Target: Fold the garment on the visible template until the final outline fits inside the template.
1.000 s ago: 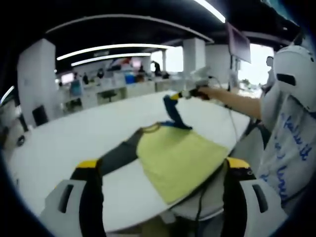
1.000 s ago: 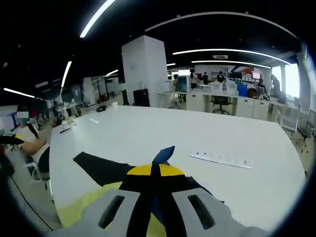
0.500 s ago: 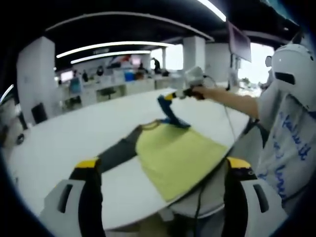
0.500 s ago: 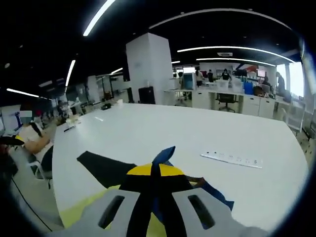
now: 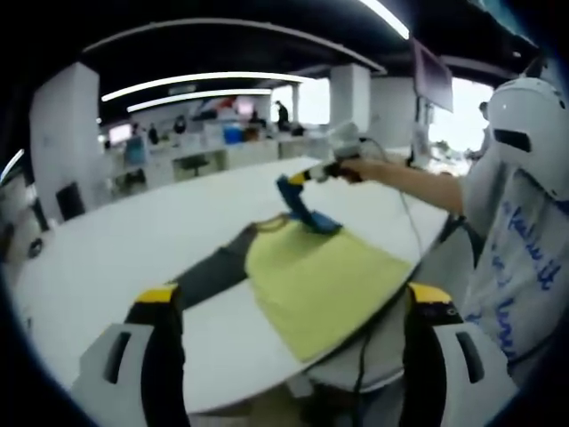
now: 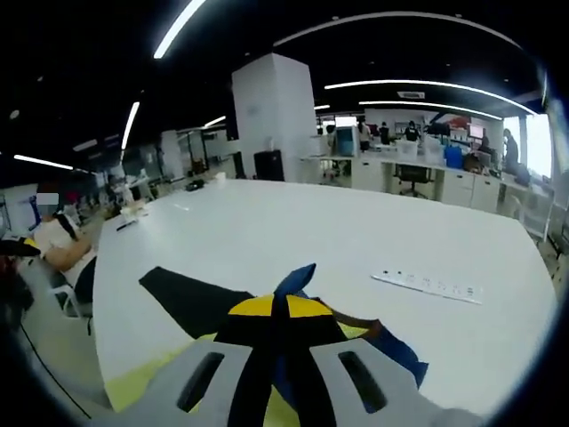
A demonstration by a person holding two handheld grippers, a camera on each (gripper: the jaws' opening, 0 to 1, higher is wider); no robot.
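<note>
While its two jaws stand wide apart with nothing between them, the left gripper (image 5: 289, 311) hangs off the near edge of the white table (image 5: 116, 249), well short of the garment (image 5: 316, 280). That garment, a yellow shirt with a dark grey sleeve (image 5: 209, 271) stretched out flat to its left and a blue sleeve (image 5: 302, 209) at its far corner, lies on the table between those jaws as seen from the left gripper view, its yellow body reaching the table's near edge. Beyond the shirt, the right gripper (image 5: 298, 178) is clamped on the tip of the blue sleeve and holds it raised above the table; a person's hand (image 5: 356, 167) grips that tool. In the right gripper view the jaws are pressed together on the blue cloth (image 6: 293, 283), with the yellow body (image 6: 151, 382) below and the dark sleeve (image 6: 191, 298) lying flat to the left.

Blue handwriting runs across the person's white shirt (image 5: 524, 285), too blurred to read.

A white strip with dark marks (image 6: 427, 285) lies on the table to the right of the shirt. Around the table is an open office with white pillars (image 6: 276, 116), desks, long ceiling lights and people in the distance.
</note>
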